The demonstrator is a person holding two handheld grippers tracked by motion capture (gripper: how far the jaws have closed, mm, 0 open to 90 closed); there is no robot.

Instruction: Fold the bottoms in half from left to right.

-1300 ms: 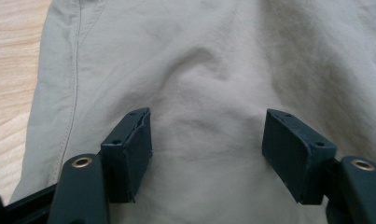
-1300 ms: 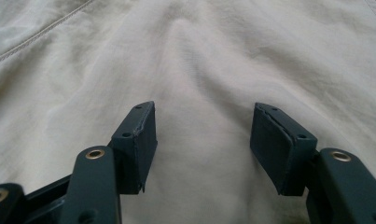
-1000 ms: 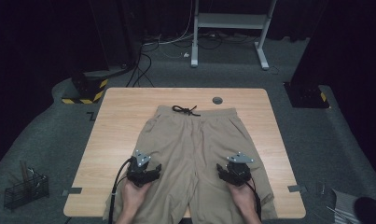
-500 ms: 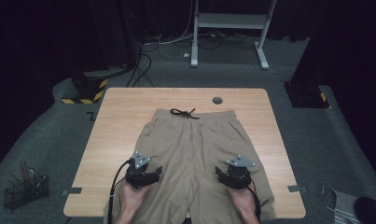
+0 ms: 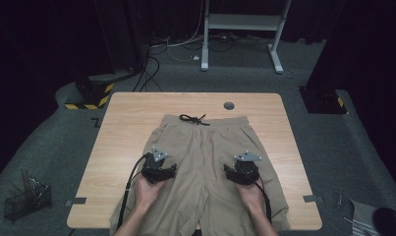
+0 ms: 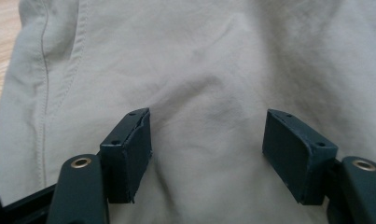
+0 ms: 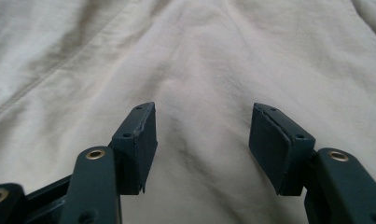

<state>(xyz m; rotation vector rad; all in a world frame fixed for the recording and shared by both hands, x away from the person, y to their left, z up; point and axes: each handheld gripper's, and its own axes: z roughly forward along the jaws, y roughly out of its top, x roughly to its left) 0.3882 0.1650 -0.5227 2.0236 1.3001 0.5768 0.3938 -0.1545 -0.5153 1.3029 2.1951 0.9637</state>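
Both your grippers have slid up the shorts (image 5: 205,162): left gripper (image 5: 162,173) and right gripper (image 5: 239,173) hover spread, pinching nothing, well inside the table (image 5: 131,113) edges.

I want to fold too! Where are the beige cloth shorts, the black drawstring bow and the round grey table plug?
beige cloth shorts (image 5: 203,162), high view, middle of the cloth.
black drawstring bow (image 5: 194,119), high view, the knot.
round grey table plug (image 5: 229,105), high view, its centre.
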